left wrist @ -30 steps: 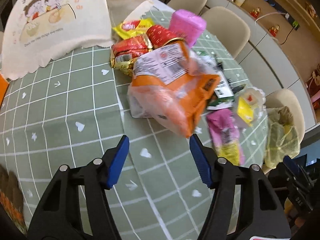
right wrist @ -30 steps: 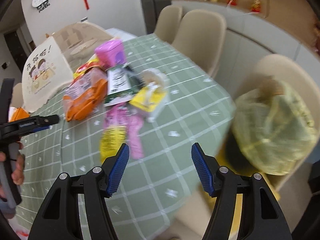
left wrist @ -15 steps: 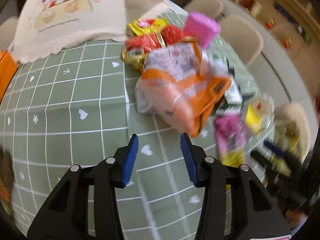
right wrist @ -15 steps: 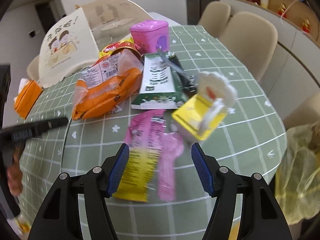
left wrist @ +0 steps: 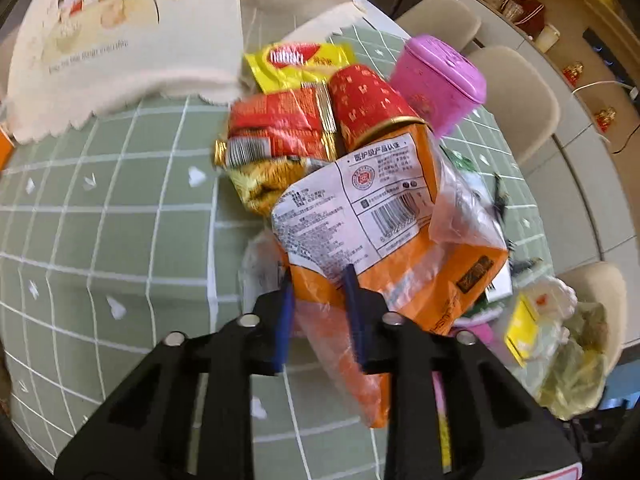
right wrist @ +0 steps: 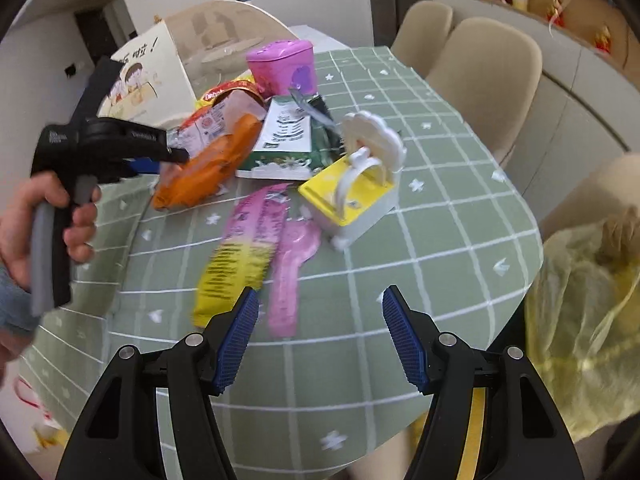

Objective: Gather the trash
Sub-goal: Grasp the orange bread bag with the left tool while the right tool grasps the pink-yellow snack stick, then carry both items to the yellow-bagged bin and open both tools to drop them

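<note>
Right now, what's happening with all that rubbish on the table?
A person is clearing snack litter off a green checked table using two hand-held grippers. The left gripper has just been closing, its fingers around the near edge of the orange plastic bag. The right gripper hangs open above a pink and yellow wrapper and a pink spoon. A yellow trash bag waits beside the table.

Two tools [left wrist: 318, 308] [right wrist: 320, 336], three beige chairs [right wrist: 492, 80]
</note>
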### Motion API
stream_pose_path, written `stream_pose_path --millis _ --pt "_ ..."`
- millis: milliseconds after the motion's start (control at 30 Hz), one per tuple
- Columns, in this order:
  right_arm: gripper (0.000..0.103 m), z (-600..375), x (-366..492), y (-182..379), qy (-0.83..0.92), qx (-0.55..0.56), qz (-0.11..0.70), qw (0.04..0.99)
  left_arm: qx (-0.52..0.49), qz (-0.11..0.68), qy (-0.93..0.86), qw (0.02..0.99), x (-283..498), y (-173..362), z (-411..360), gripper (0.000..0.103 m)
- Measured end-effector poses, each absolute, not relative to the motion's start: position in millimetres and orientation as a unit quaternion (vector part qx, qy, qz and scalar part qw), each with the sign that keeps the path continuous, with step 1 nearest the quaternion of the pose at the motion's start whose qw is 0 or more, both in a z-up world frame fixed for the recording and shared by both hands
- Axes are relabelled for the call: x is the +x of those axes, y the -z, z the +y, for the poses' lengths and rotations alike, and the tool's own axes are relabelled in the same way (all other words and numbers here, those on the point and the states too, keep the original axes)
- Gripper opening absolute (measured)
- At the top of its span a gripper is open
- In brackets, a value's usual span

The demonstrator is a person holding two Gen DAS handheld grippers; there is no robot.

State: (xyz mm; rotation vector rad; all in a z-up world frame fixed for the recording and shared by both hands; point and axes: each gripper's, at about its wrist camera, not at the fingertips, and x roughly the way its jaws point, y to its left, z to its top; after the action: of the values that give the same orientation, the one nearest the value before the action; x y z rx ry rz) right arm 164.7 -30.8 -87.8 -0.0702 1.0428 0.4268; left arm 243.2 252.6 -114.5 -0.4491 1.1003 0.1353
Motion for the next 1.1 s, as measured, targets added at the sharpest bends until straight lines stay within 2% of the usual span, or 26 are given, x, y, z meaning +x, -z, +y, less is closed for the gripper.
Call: stream_pose_path --millis 100,233,367,433,467,500,533,800,1100 --pt "0.061 -14.3 164.5 86.3 -0.206 -0.051 0.485 0.848 -0.228 0.500 -0.042 0.834 224.8 101.1 263.9 0.016" --pt "0.061 5.0 175.8 93.5 -0.218 -0.023 0.495 0.841 -0.230 0.493 -0.040 0.838 202.6 87.9 279.3 0.016" --pt "0.060 44.4 189.3 106.1 -0.214 -0.082 0.486 0.843 -0.200 0.495 -0.062 0.844 185.5 81.6 286.4 0.016" --pt "0.057 60.3 199.2 118.9 -0.203 -0.120 0.495 0.836 -0.196 0.499 -0.067 0.842 180.0 80.6 287.4 0.016" --pt "0.049 66.1 201.5 121.1 -0.192 -0.143 0.490 0.838 -0.198 0.500 -0.068 0.840 176.8 80.4 288.4 0.016" --pt "0.028 69.8 201.9 118.9 -0.190 -0.157 0.485 0.839 -0.202 0.500 -0.069 0.839 174.0 79.6 290.5 0.016" --pt "0.021 70.7 202.7 111.6 -0.208 -0.146 0.491 0.833 -0.203 0.500 -0.070 0.839 171.2 78.6 292.6 0.016" --pt "0.020 32.2 190.7 33.8 -0.266 -0.048 0.466 0.842 -0.189 0.474 -0.057 0.858 160.4 47.5 274.3 0.016" --pt "0.020 -37.9 181.9 -24.0 -0.255 -0.050 0.413 0.873 -0.153 0.425 -0.043 0.891 171.7 -6.9 212.4 0.016"
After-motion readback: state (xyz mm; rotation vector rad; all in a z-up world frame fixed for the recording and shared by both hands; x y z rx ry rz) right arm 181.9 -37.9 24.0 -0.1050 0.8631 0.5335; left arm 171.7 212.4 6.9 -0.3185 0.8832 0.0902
